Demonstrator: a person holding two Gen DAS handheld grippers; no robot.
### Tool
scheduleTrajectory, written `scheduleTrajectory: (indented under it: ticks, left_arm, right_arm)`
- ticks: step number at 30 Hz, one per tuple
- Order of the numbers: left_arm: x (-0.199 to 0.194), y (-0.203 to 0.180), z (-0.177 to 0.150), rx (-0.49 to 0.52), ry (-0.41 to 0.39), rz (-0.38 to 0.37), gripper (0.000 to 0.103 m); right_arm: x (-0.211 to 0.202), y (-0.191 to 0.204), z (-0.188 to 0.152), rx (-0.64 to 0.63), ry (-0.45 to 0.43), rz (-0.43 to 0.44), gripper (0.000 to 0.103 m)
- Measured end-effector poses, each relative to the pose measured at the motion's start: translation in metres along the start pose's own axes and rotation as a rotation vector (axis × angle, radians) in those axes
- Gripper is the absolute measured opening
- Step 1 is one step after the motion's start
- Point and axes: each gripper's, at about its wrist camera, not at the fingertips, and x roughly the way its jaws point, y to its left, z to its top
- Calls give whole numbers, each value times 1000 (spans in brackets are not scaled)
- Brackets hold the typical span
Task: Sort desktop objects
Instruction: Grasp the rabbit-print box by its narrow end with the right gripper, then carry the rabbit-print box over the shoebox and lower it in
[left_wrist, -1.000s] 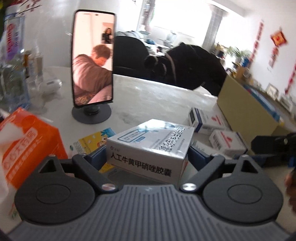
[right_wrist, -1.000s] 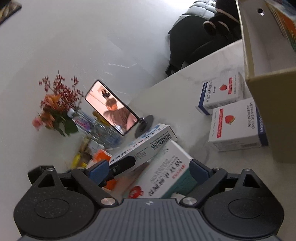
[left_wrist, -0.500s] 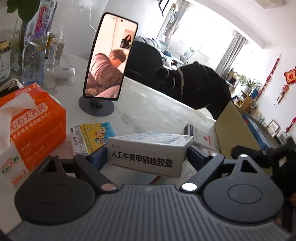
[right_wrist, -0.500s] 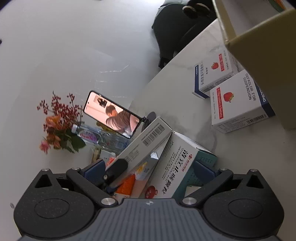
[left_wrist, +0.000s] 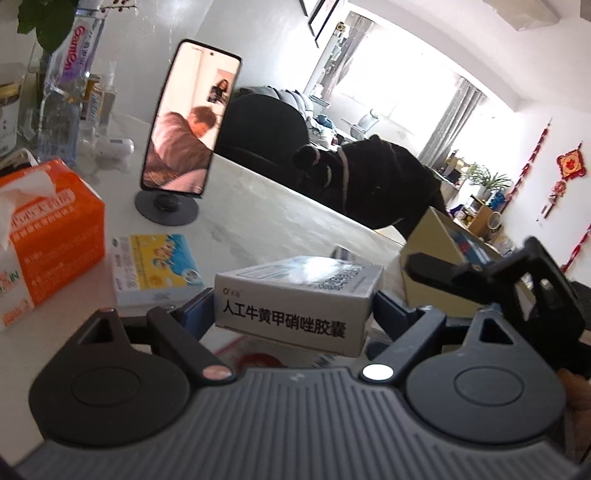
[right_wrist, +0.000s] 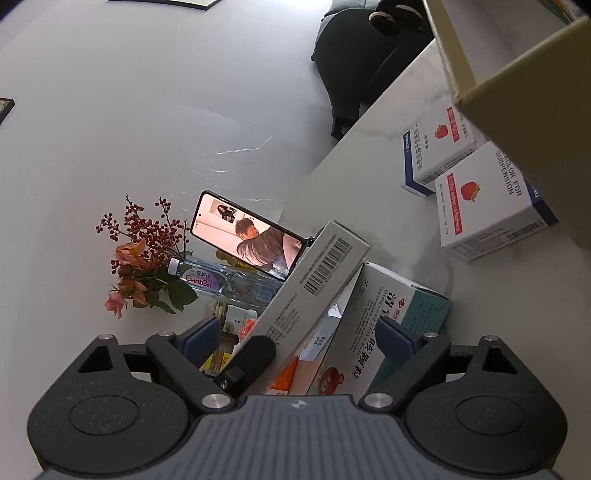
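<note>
My left gripper (left_wrist: 293, 312) is shut on a white medicine box (left_wrist: 295, 291) with black lettering and holds it clear of the table. The same box (right_wrist: 321, 277) shows its barcode in the right wrist view, slanting up between my right jaws. My right gripper (right_wrist: 297, 332) is open and its jaws are closing. A teal and white box (right_wrist: 410, 306) lies on the table between them, with the right pad (right_wrist: 393, 336) in front of its face. The left pad stands clear of it. A finger (left_wrist: 439, 271) of the right gripper reaches in at the right.
Two white strawberry boxes (right_wrist: 484, 206) (right_wrist: 439, 147) lie beside an open cardboard box (right_wrist: 517, 74). A phone on a stand (left_wrist: 188, 129), an orange tissue box (left_wrist: 48, 229), a blue and yellow box (left_wrist: 159, 266), a water bottle (left_wrist: 62, 110) and flowers (right_wrist: 144, 251) fill the left side.
The left gripper has rolled and carried the white box along, and the right gripper now looms larger in its view. The right wrist has rolled too, so the table tilts more steeply.
</note>
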Motion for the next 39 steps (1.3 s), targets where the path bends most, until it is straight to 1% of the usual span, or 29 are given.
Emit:
scheduleTrajectory:
  ticks: [4,7,10,12,15,17,18,20,25,28,32,37,39]
  left_arm:
    - [1,-10,-9,6,10,-25,89]
    - [1,-18,-17,10,31,-50,89]
    - [2,-23,-23,20,38,-56,89]
    - [1,-25,-25,25,39,-56,89]
    - [1,-25,-28,33,47,-63,89]
    - [1,-26,-29,41,58,-72,89]
    - [1,-25,-30,43,65,-78,89]
    - [1,-25,-31,39,76,-86,89]
    - [-1,-25,-29,45,75,-104,89]
    - [-2,-29,-28,73,74,-122,87]
    - [-4,-38,-28,116,68,-136,87]
    - [-5,-46,-27,143,64,-143,90]
    - [-7,-48,-27,149,60,-146,95]
  right_arm:
    - [-6,-1,-2,7,-16,9,85]
    - [-10,-1,-3,-6,-24,7,77]
    - [-15,1,-5,-18,-44,-20,74]
    - [-18,0,-6,-25,-53,-40,64]
    - [-21,-1,-7,-30,-63,-65,52]
    - [-22,-1,-7,-38,-70,-76,48]
    - [-23,0,-7,-48,-76,-85,44]
    - [-24,1,-9,-68,-86,-105,40]
    - [-27,0,-10,-59,-104,-96,37]
    - [-33,3,-9,-59,-120,-85,33]
    - [-41,5,-5,-66,-141,-87,33]
    - [-52,4,1,-54,-168,-79,32]
    - [-58,4,4,-59,-181,-77,33]
